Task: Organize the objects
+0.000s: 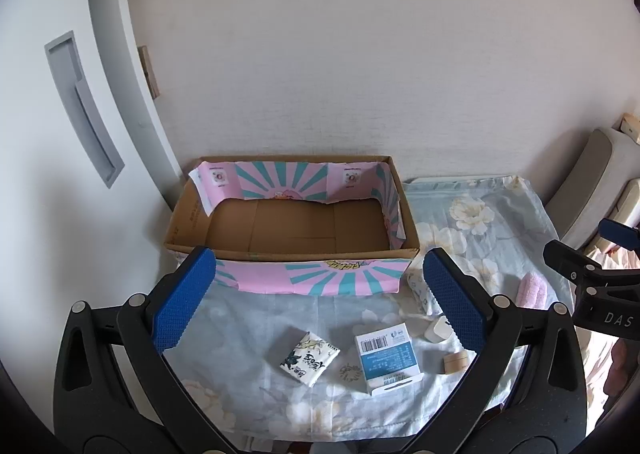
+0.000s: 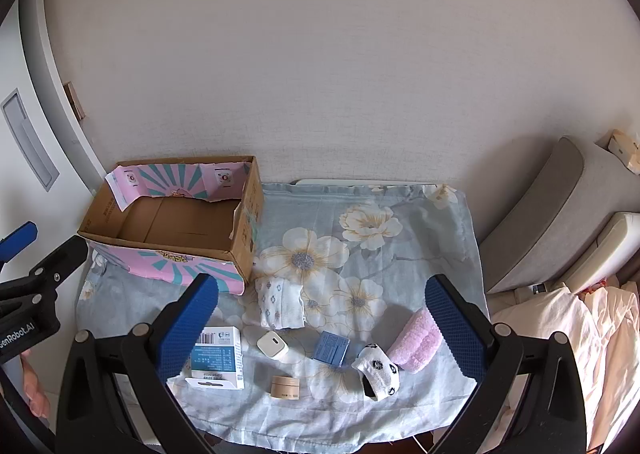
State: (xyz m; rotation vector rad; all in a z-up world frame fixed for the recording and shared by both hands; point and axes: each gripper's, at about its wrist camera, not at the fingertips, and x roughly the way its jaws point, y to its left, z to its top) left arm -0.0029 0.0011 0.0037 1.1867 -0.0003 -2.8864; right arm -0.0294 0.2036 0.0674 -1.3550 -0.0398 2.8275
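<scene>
Both tools, left [image 1: 320,304] and right [image 2: 322,328], are wide open and hold nothing. Only the left view shows the tissue pack [image 1: 309,358] in front of the box [image 1: 192,213]; only the right view shows the sock [image 2: 378,372].

A thin, matt floral cloth [image 2: 420,246] covers the bench. The box [image 1: 292,254] is plain brown cardboard with printed pink paper on its walls. The right tool [image 2: 322,328] has matt black plastic arms and blue pads [image 2: 188,328] with a rough dimpled texture. The pink towel [image 2: 416,342] looks fluffy; the white charger [image 2: 272,344] is smooth plastic.
</scene>
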